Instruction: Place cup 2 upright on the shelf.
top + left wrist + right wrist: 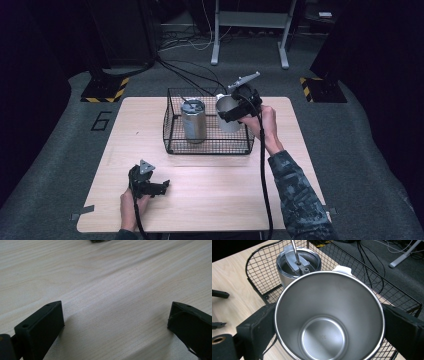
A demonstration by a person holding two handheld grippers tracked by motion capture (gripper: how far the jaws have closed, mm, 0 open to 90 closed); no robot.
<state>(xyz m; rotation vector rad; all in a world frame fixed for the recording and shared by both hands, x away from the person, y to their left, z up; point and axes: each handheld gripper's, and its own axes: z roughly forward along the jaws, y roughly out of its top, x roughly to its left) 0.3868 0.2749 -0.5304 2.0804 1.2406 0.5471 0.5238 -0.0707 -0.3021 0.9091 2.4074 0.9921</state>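
the fingers [40, 325] of the left gripper [161, 187] stand wide apart over bare wood with nothing between them, as the left gripper view shows close up; in the high view that gripper sits low at lower left of the frame on the table [210, 200], too small there to read its opening. moving right, the wire basket [172, 137] at centre holds a lidded steel tumbler [193, 121], upright, with a straw through its lid that the right gripper view makes plain at upper left of its frame. further right, the right gripper [234, 113] clamps an open steel cup [226, 114] by its sides, jaws pressed against the wall just under the rim. the right gripper view looks straight down into the cup's shiny inside; the high view shows its outside, mouth up, long axis near upright, at the basket's right end. whether its base touches the basket floor is hidden. a white object behind the cup's rim is mostly cut off.
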